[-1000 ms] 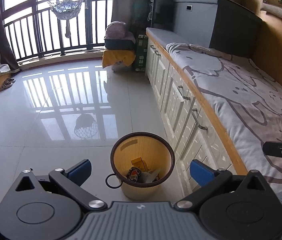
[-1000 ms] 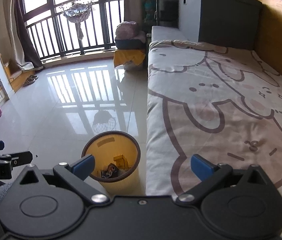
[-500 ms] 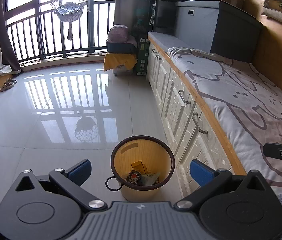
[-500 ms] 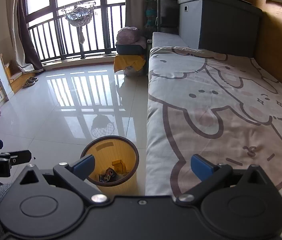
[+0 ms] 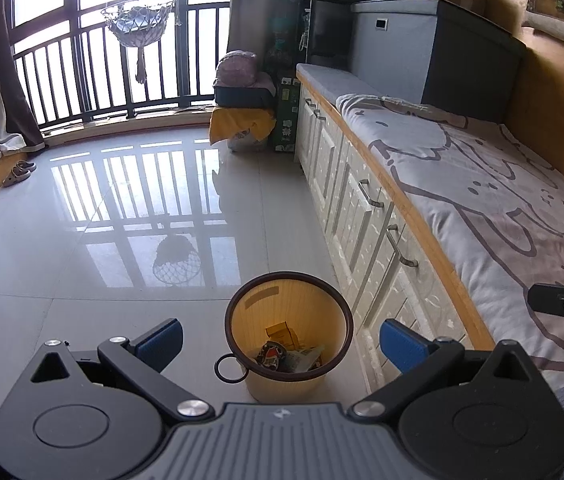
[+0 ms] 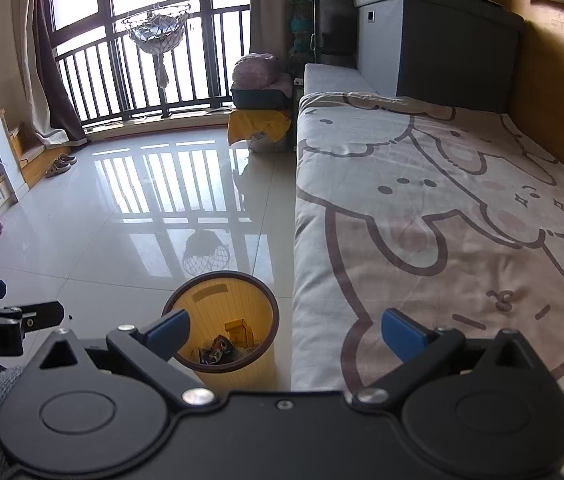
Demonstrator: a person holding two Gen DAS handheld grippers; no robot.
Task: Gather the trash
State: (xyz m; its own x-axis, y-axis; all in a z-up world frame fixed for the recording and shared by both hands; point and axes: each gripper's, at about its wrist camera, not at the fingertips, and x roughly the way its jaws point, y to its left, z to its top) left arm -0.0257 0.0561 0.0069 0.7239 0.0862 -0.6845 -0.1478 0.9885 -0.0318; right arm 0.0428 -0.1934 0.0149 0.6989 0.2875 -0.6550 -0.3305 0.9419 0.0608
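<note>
A round yellow waste bin [image 5: 289,344] [image 6: 225,308] with a dark rim stands on the tiled floor beside the bed's drawers. Inside lie a small cardboard box [image 5: 282,330] [image 6: 238,329], a dark printed wrapper [image 5: 270,356] [image 6: 214,350] and crumpled paper. My left gripper [image 5: 279,344] hangs above the bin, open and holding nothing. My right gripper [image 6: 284,330] is open too, empty, over the bed's edge with the bin at its left finger. Each gripper shows at the edge of the other's view.
A bed with a cartoon-print sheet [image 6: 442,220] fills the right side, white drawers [image 5: 362,216] under it. Glossy floor tiles [image 5: 101,220] stretch left toward a balcony railing [image 5: 93,76]. A grey storage box [image 6: 434,40] sits at the bed's far end; slippers [image 5: 17,172] lie far left.
Both views have tilted upward and drawn back a little, so the bin sits lower in each frame. Both grippers stay open and empty; the bin's contents have not changed.
</note>
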